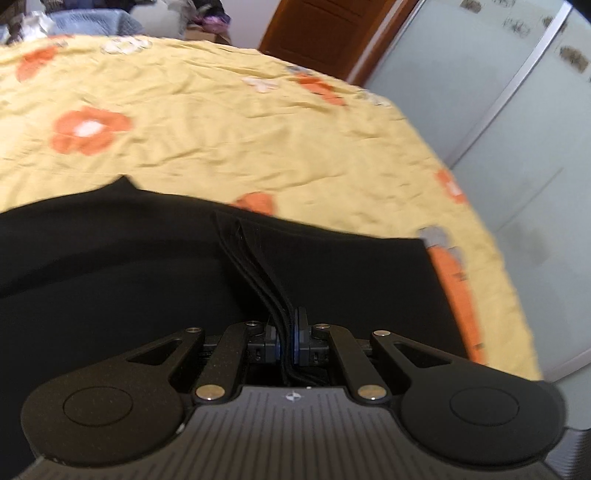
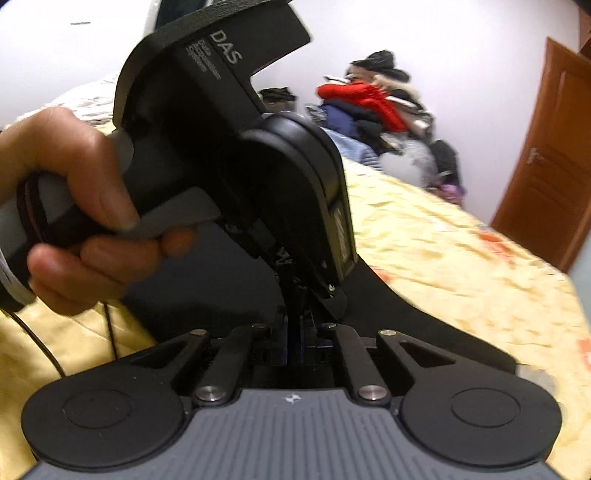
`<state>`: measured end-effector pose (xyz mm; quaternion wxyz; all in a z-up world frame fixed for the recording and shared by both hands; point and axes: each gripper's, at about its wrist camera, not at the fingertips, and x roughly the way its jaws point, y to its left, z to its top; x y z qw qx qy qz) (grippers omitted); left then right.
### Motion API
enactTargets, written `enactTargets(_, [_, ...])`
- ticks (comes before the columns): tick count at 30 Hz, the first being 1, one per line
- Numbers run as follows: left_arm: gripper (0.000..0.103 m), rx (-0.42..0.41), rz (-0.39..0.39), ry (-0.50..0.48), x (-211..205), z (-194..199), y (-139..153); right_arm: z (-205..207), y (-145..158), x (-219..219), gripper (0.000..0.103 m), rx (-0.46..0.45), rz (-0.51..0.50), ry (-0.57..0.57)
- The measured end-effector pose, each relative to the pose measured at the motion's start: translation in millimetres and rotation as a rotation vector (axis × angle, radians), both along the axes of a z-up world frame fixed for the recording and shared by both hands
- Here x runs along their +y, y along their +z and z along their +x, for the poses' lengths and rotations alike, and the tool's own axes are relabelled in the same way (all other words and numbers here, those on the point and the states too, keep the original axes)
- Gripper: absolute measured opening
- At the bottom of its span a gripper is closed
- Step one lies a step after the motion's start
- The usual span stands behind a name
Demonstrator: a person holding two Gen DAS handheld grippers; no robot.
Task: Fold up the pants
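Seen at the far left of the right wrist view: a hand [image 2: 74, 206] wrapped around the handle of the left gripper [image 2: 291, 280], tilted steeply down toward the bed [image 2: 461, 258]. Clamped between its pressed-together fingers: a bunched edge of the black pants [image 2: 424, 317], likely pinched so the layers lift as one for a fold. Just below, in the same view, the right gripper [image 2: 293, 347], also pressed shut on black cloth, close beside the left one. Probably held side by side to carry one edge evenly. In the left wrist view, the left gripper [image 1: 286, 339] pinching several stacked folds of the pants [image 1: 129, 266]. Rest of the garment spread flat over the near part of the yellow flowered bedspread [image 1: 221, 122], door [image 1: 325, 29] at the far right.
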<state>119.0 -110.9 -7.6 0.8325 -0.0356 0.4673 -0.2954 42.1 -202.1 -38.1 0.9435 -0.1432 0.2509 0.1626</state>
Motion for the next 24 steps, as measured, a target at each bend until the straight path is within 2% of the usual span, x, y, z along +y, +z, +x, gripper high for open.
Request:
enactTargets(5, [0.006,-0.041,0.049,0.026,16,0,-3,12,-3,23,0.006,0.015,0.018,0.038])
enactTargets(7, [0.009,-0.054,0.083,0.024,15,3,-7,18,-5,29,0.006,0.030,0.030,0.036])
enactTargets(9, [0.024,-0.048,0.112,0.046,19,5,-10,30,-9,18,0.009,0.078,0.067,0.024])
enactTargets(11, [0.029,-0.038,0.107,0.068,26,8,-7,35,-12,14,0.010,0.121,0.088,0.016])
enactTargets(12, [0.037,-0.049,0.110,0.086,30,9,-5,32,-10,10,0.010,0.136,0.090,0.030])
enactTargets(15, [0.048,-0.126,0.150,0.147,37,11,8,15,7,-15,0.010,0.121,0.157,0.079])
enactTargets(18, [0.053,-0.133,0.124,0.092,28,17,19,18,20,-64,0.010,0.094,0.227,-0.064])
enactTargets(21, [0.063,-0.102,0.104,-0.017,2,23,16,43,15,-112,0.010,0.132,0.210,-0.267])
enactTargets(24, [0.063,-0.105,0.188,-0.013,-23,31,-1,77,-1,-147,0.010,0.206,0.227,-0.339])
